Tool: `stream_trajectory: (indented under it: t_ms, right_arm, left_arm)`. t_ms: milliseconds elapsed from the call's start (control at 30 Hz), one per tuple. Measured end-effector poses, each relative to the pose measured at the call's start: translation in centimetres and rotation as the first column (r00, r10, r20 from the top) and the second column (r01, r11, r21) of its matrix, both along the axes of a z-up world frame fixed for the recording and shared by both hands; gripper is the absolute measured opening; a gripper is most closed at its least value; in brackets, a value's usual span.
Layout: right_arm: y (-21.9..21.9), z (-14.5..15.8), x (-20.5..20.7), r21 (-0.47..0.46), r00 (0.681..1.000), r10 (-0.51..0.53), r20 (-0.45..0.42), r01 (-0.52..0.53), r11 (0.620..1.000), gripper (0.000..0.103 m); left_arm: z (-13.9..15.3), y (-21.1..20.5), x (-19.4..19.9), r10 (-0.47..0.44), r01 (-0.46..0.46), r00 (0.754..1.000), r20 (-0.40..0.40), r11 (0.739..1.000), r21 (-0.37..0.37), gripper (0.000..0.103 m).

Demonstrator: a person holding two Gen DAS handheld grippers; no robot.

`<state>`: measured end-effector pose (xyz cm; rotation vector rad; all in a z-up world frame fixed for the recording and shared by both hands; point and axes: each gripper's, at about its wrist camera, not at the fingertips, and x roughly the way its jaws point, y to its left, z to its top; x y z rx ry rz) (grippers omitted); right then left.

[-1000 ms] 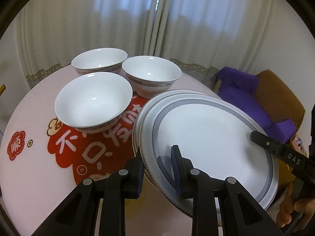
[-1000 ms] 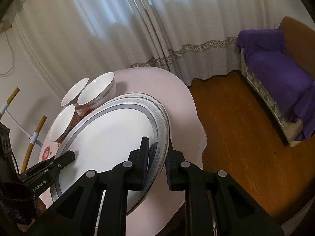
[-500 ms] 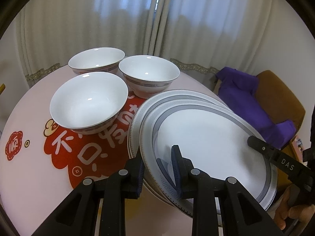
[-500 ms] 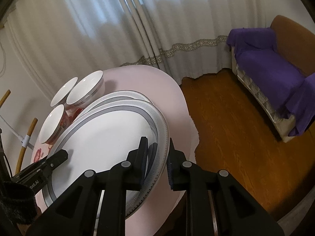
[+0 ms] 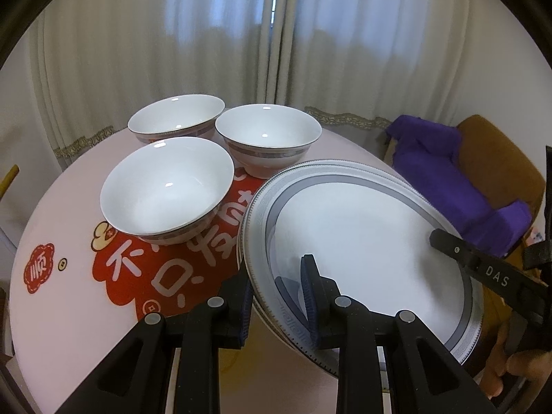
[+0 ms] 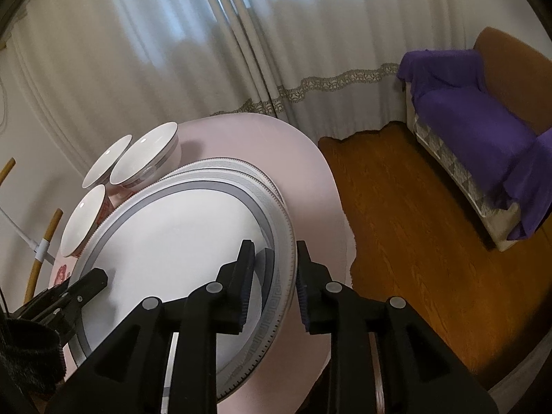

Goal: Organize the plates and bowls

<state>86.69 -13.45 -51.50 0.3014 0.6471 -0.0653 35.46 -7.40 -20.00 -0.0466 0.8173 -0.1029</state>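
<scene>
A large white plate (image 5: 362, 241) (image 6: 179, 241) with a grey-blue rim lies on a matching lower plate (image 5: 327, 164) (image 6: 220, 164) at the right of the pink round table (image 5: 69, 207) (image 6: 293, 158). My left gripper (image 5: 276, 272) is shut on the top plate's near-left rim. My right gripper (image 6: 274, 262) straddles the opposite rim. Its jaws are opening, with the rim still between them and the pads standing just off it. Three white bowls (image 5: 165, 186) (image 5: 176, 114) (image 5: 269, 127) stand close together behind and left of the plates.
A sofa under a purple cover (image 5: 448, 172) (image 6: 476, 127) stands beyond the table's right side, across a wooden floor (image 6: 414, 207). Pale curtains hang behind. Wooden sticks (image 6: 45, 241) lean at the far left. The table edge lies close to the plates on the right.
The top plate has settled more squarely over the lower plate. The right gripper's jaws have widened around the rim. The left gripper keeps its hold.
</scene>
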Motion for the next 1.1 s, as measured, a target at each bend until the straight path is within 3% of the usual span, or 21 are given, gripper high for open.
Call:
stream_trajectory:
  t_ms: [333, 1100]
  right_arm:
    - [-0.6, -0.5, 0.5, 0.038, 1.000, 0.021, 0.023, -0.022, 0.999, 0.025]
    - [-0.6, -0.3, 1.3, 0.035, 0.999, 0.019, 0.031, -0.020, 0.999, 0.025]
  left_arm:
    - [-0.4, -0.6, -0.5, 0.008, -0.010, 1.000, 0.026, 0.997, 0.070, 0.025]
    - [-1.5, -0.6, 0.0, 0.009, -0.011, 1.000, 0.022, 0.996, 0.091, 0.028]
